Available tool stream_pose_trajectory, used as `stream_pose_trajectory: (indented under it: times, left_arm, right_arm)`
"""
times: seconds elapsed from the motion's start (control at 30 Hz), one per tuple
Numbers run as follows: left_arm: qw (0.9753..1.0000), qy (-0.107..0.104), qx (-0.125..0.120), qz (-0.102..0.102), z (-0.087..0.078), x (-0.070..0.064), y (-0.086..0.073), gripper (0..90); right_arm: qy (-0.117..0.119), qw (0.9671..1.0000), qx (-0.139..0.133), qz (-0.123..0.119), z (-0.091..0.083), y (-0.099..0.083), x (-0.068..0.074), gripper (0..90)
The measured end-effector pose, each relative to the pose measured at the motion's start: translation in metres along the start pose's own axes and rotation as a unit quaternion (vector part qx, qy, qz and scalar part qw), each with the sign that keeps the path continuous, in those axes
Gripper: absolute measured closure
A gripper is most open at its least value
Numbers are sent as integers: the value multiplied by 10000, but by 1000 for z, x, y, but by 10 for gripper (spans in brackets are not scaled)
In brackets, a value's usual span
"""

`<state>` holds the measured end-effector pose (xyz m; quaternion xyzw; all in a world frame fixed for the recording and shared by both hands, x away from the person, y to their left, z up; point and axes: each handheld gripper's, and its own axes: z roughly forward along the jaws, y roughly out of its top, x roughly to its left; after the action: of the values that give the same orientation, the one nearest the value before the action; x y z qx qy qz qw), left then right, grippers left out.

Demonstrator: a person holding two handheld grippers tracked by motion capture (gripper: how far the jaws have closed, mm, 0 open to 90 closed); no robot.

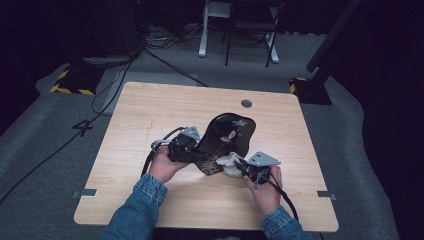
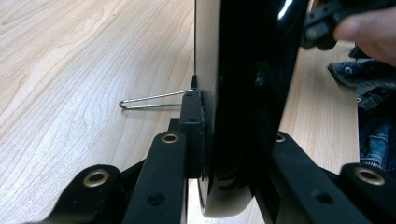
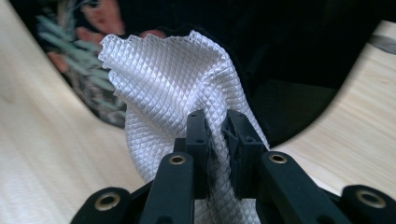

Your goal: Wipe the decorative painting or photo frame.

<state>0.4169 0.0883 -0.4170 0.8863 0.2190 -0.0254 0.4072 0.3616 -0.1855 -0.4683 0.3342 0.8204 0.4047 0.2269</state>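
A glossy black tray (image 1: pixel 227 135) with a flower pattern stands tilted on its edge near the middle of the table. My left gripper (image 1: pixel 192 152) is shut on the tray's left rim; in the left gripper view the black tray edge (image 2: pixel 243 93) sits clamped between the jaws. My right gripper (image 1: pixel 245 167) is shut on a white waffle-textured cloth (image 3: pixel 177 88), which is pressed against the tray's lower right face. The white cloth (image 1: pixel 229 162) shows as a small bunch beside the tray.
The light wooden table (image 1: pixel 150 110) has a round grommet hole (image 1: pixel 246 103) at the back. A thin wire loop (image 2: pixel 149 101) lies on the wood behind the tray. Cables and a chair stand on the floor beyond the table.
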Motion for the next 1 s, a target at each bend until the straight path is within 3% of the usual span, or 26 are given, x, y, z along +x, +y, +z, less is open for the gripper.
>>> stream_pose_trajectory:
  times: [0.2,0.4,1.0]
  left_arm:
    - [10000,-7,0,-1,0,0,0,793]
    - [10000,-2,4,-3,0,0,0,793]
    - [10000,-4,18,-5,0,0,0,793]
  right_arm:
    - [265,9995,119,-153,7,0,15,804]
    - [281,9990,213,-269,10,-2,20,804]
    - [-218,9987,428,-154,4,-14,-7,804]
